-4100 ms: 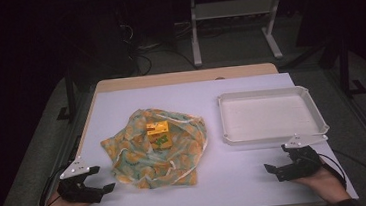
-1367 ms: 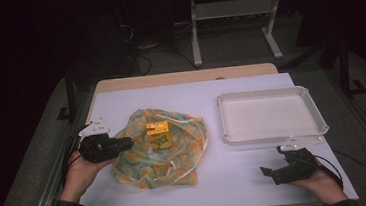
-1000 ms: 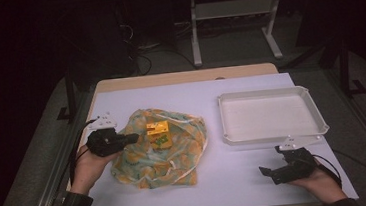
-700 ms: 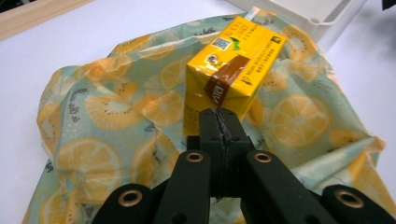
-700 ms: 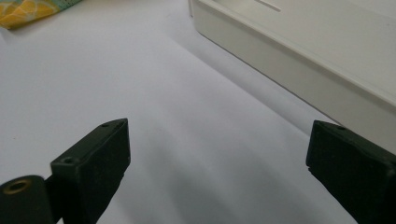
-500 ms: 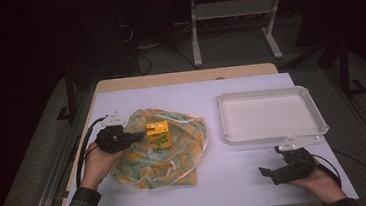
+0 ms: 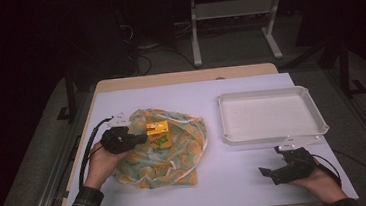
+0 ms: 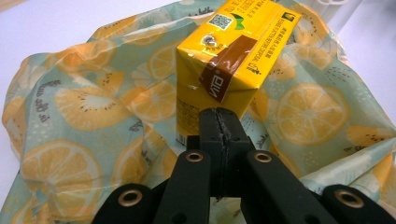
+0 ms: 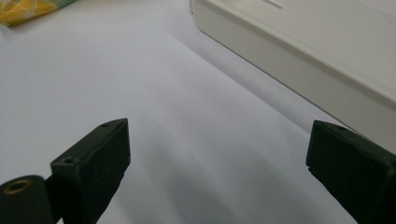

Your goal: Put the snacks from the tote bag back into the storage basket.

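1. The yellow cardboard drink carton [image 8: 232, 51] lies on the lemon-printed blue-green cloth bag [image 7: 165, 152], left of centre in the high view.
2. The left gripper [image 8: 219, 122] has its jaws pressed together, empty, tips just at the carton's near end; judging by this, nothing is gripped or lifted yet.
3. The right gripper [image 7: 272, 173] rests at the lower right, jaws spread, empty.
4. The white rectangular plastic tray [image 7: 269, 95] stands empty at the right of the white table [image 7: 228, 179]; the way there looks unobstructed.
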`<state>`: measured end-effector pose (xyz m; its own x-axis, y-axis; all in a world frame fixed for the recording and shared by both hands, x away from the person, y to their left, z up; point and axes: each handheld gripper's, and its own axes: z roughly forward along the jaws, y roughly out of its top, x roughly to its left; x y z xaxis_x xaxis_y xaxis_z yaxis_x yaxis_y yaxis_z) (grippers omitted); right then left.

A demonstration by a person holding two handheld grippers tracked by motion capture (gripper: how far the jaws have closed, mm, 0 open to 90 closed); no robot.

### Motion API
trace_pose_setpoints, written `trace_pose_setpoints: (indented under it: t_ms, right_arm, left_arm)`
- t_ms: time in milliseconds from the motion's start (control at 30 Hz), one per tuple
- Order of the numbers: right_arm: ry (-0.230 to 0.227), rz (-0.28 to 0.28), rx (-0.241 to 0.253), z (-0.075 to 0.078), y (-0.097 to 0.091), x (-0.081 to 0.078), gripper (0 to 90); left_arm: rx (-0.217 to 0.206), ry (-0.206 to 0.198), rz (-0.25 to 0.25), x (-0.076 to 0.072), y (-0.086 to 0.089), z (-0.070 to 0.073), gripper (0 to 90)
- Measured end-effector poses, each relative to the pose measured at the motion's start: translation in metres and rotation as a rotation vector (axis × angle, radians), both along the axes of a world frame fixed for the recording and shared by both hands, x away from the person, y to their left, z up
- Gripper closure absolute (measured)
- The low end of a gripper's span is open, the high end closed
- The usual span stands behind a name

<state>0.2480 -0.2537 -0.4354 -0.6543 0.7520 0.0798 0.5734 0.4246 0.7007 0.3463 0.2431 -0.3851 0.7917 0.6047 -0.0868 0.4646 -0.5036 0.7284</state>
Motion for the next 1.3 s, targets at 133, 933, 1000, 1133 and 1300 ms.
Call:
trace_pose_setpoints:
  t_ms: [133,933,1000,1133,1300]
  right_arm:
    - [0.006,-0.004,0.002,0.0,0.0,-0.001,6.2]
    - [0.01,-0.001,-0.01,-0.001,-0.002,-0.005,6.2]
    - [0.013,0.0,-0.009,-0.001,-0.002,-0.005,6.2]
    - [0.009,0.008,-0.01,-0.002,-0.002,-0.005,6.2]
    - [0.014,0.007,-0.009,-0.002,-0.001,-0.005,6.2]
  left_arm:
    - [0.003,0.004,-0.003,0.0,0.0,0.0,89.7]
    - [0.002,0.014,-0.059,-0.006,-0.017,0.001,89.7]
    - [0.003,0.011,-0.069,-0.007,-0.019,0.001,89.7]
    - [-0.003,0.021,-0.077,-0.009,-0.024,0.001,89.6]
    - [0.009,0.021,-0.091,-0.009,-0.027,0.0,89.5]
